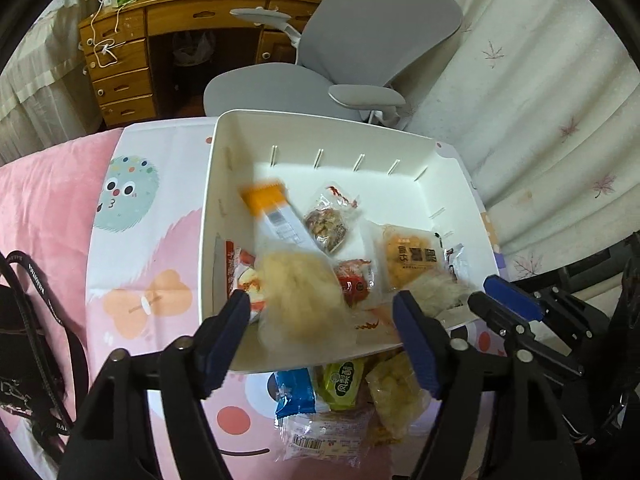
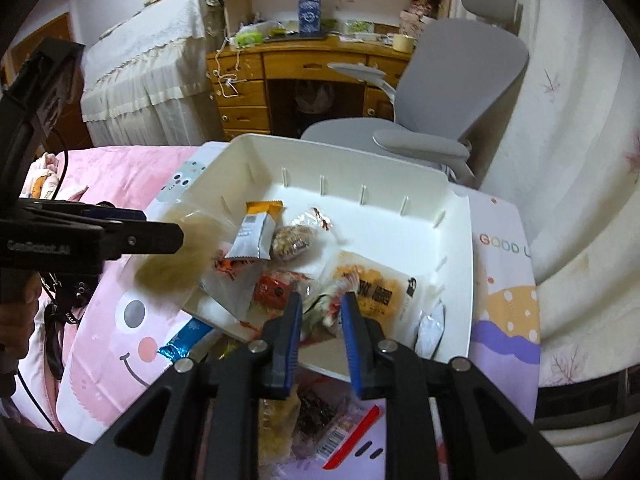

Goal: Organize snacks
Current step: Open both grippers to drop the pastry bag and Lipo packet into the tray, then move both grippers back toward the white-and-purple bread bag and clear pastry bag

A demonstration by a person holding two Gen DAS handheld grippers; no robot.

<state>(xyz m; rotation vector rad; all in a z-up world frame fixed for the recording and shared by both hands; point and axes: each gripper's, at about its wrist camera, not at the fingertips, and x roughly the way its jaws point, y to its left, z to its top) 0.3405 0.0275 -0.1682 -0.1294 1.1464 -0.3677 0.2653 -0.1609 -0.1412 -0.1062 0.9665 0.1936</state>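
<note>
A blurred pale snack packet (image 1: 302, 296) sits over the near-left rim of the white bin (image 1: 320, 136), between the left gripper's (image 1: 324, 300) wide-spread jaws, unpressed. The right gripper (image 2: 320, 312), slightly parted, grips nothing; a red-and-white wrapper (image 2: 326, 304) lies between its tips.

The left gripper (image 1: 322, 312) is hanging over the near edge of a white bin (image 1: 320, 128), its blue-padded jaws standing wide apart. A pale fluffy snack packet (image 1: 300, 300) is showing blurred between them, touching neither pad. An orange-and-white bar (image 1: 276, 216), a nut cluster pack (image 1: 328, 224) and a yellow cracker pack (image 1: 412, 260) are lying inside the bin. Nearer, a blue wrapper (image 1: 294, 394) and a green packet (image 1: 340, 384) are lying on the cartoon-printed cloth (image 1: 152, 248). The right gripper (image 1: 496, 296) is reaching in from the right.
</note>
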